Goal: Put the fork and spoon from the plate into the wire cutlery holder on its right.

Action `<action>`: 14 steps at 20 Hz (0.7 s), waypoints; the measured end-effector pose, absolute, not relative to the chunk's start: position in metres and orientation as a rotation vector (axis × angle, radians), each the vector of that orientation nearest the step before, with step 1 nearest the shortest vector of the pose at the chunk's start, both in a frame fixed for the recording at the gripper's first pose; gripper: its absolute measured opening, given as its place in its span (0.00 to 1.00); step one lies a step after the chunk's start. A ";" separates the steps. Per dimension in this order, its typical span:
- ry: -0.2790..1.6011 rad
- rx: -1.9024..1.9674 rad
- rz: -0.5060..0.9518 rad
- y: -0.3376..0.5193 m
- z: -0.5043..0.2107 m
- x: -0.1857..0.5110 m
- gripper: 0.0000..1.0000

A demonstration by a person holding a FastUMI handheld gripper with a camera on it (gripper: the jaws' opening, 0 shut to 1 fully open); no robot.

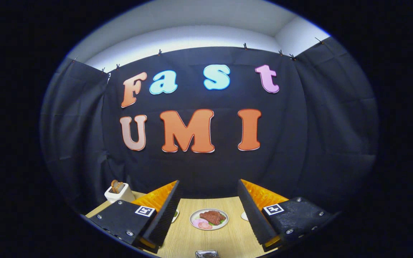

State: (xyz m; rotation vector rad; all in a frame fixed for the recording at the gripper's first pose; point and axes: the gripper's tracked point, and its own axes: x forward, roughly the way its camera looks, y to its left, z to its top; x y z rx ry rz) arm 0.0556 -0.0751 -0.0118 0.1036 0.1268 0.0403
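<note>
My gripper [208,186] is held above a light wooden table [224,240], open, with nothing between its fingers. Beyond the fingers, centred in the gap, a white plate [209,219] lies on the table, carrying a brown steak-like piece, pink slices and a bit of green. A small shiny metal thing [206,253] sits at the near end of the table below the gripper; I cannot tell what it is. Two small pale objects peek out from behind the fingers, one on the left [176,214] and one on the right [244,215], both mostly hidden.
A white toaster [119,193] with slices of bread in it stands at the far left of the table, beyond the left finger. The black cloth wall closes the booth just behind the table's far edge.
</note>
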 end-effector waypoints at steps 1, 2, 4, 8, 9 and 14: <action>0.095 0.089 0.032 -0.078 -0.003 0.055 0.94; 0.063 0.073 0.022 -0.080 0.005 0.056 0.94; 0.019 0.056 0.007 -0.080 0.017 0.052 0.94; -0.027 0.070 -0.010 -0.078 0.032 0.052 0.94; -0.031 0.075 -0.012 -0.079 0.033 0.053 0.95; -0.029 0.070 -0.017 -0.080 0.028 0.047 0.95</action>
